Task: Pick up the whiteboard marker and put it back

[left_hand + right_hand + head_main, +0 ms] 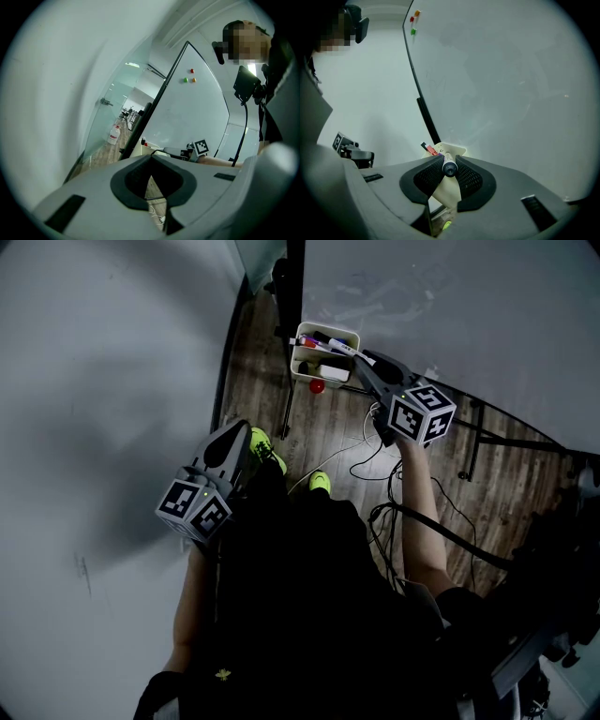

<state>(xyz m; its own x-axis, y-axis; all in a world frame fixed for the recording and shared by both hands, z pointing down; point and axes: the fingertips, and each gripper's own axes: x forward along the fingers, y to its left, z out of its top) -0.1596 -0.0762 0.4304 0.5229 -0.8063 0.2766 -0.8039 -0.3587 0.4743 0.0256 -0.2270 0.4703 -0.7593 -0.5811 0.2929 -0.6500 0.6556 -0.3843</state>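
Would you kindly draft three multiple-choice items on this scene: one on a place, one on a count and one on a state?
1. The held whiteboard marker lies: A over the white holder; B on the floor; C beside the left gripper.
2. Magnets on the whiteboard: A one; B three; C six.
3. The left gripper is: A shut, empty; B gripping a marker; C wide open.
Answers: 1 A, the head view shows the right gripper holding it above the holder; 2 B, red, green, orange; 3 A, its jaws meet with nothing between.
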